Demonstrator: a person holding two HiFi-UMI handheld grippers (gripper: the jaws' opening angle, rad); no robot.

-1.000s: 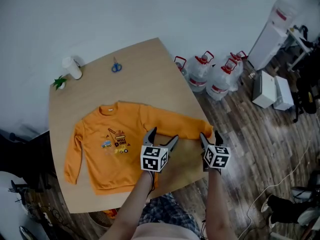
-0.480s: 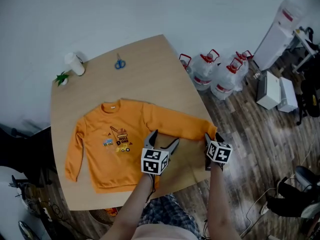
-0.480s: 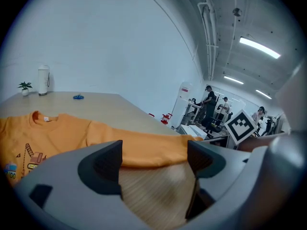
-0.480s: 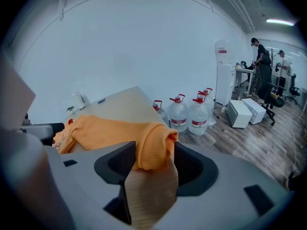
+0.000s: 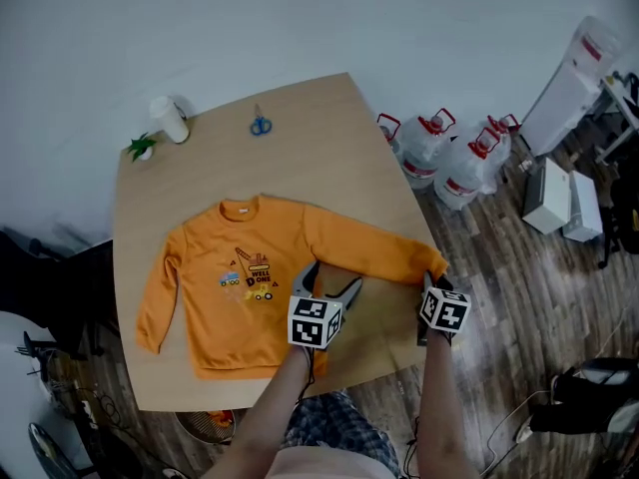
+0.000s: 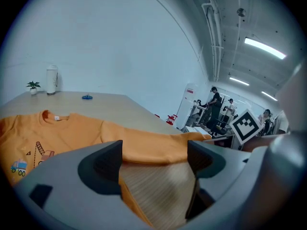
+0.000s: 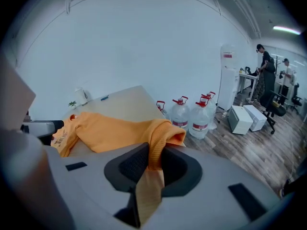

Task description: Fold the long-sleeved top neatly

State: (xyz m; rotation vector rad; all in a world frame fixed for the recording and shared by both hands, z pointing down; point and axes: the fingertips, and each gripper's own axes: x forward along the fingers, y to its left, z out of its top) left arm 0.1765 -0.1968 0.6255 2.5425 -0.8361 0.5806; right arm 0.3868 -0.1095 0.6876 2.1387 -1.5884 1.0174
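Right gripper [image 7: 152, 169] fingers, just closing, pinch the ribbed orange cuff [image 7: 160, 133]; left gripper [image 6: 153, 161] fingers stand apart.

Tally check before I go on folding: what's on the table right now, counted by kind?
Orange long-sleeved top: 1
Blue scissors: 1
White container: 1
Small potted plant: 1
Total: 4
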